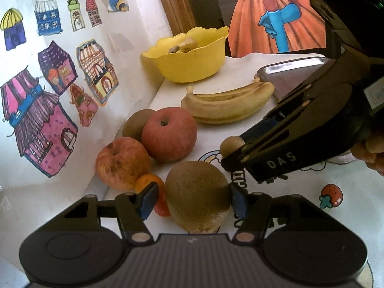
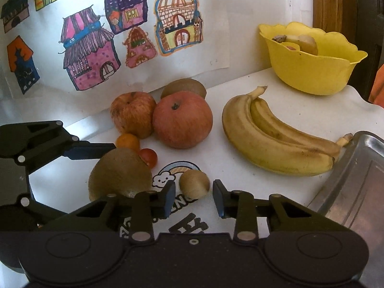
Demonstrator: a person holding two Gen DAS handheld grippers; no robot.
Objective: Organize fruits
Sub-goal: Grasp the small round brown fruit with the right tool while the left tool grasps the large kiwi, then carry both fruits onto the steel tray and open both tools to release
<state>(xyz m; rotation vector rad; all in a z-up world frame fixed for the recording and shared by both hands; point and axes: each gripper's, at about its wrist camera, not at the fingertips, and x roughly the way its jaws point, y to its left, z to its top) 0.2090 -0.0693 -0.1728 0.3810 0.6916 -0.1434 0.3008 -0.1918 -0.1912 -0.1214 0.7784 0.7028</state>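
My left gripper (image 1: 194, 201) is open, its blue pads on either side of a large brown kiwi (image 1: 198, 196) on the table; it also shows in the right wrist view (image 2: 120, 172). My right gripper (image 2: 194, 200) is open just in front of a small round brown fruit (image 2: 194, 183), also seen in the left wrist view (image 1: 231, 145). Two apples (image 2: 182, 118) (image 2: 133, 112), another kiwi (image 2: 183, 87), a small orange fruit (image 2: 128, 141), a red cherry tomato (image 2: 148, 157) and two bananas (image 2: 276, 141) lie on the table. A yellow bowl (image 2: 312, 72) holds some fruit.
A metal tray (image 2: 355, 182) lies at the right, touching the bananas' tips. A wall with house drawings (image 2: 96, 55) stands close behind the fruit. The tablecloth (image 2: 240, 110) is white with cartoon prints. A wooden frame (image 1: 172, 2) is behind the bowl.
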